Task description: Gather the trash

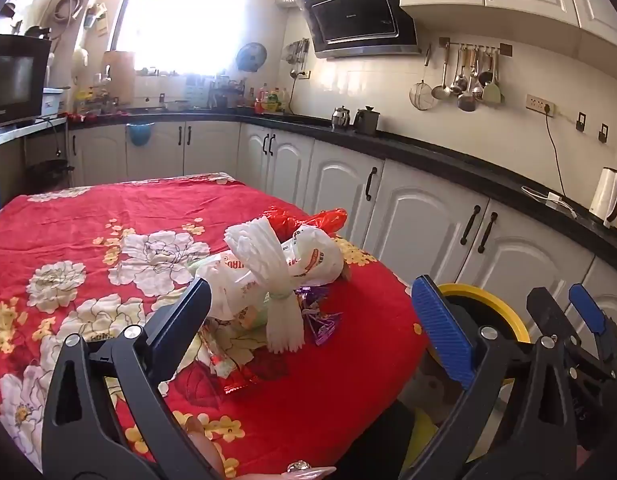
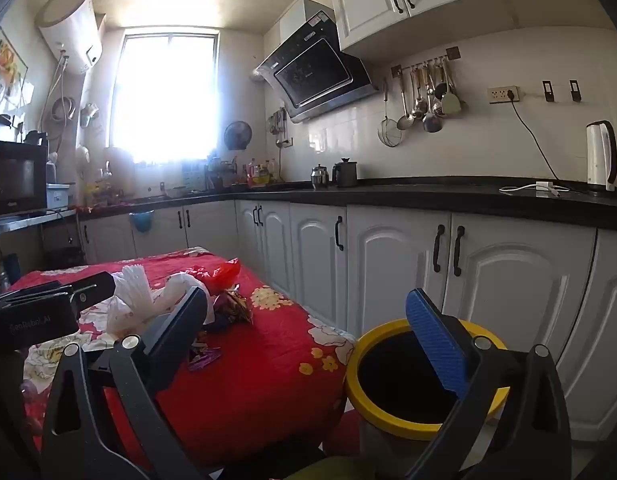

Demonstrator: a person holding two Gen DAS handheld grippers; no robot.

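on the red flowered tablecloth [image 1: 88, 216] the left gripper [image 1: 316, 328] hangs with jaws spread and empty, aimed at the heap of plastic bags and wrappers [image 1: 268, 276], while the right gripper [image 2: 316, 336], likewise agape and holding nothing, waits near the yellow-rimmed bin [image 2: 388, 412] set beside the table, probably to receive them.

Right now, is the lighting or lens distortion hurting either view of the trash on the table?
Left wrist view: the bright window is blown out and hazes the far counter, yet the white plastic bag on the red flowered tablecloth stays sharp. Right wrist view: the same window glares harder, fisheye bends the cabinets, and the yellow-rimmed bin is clear.
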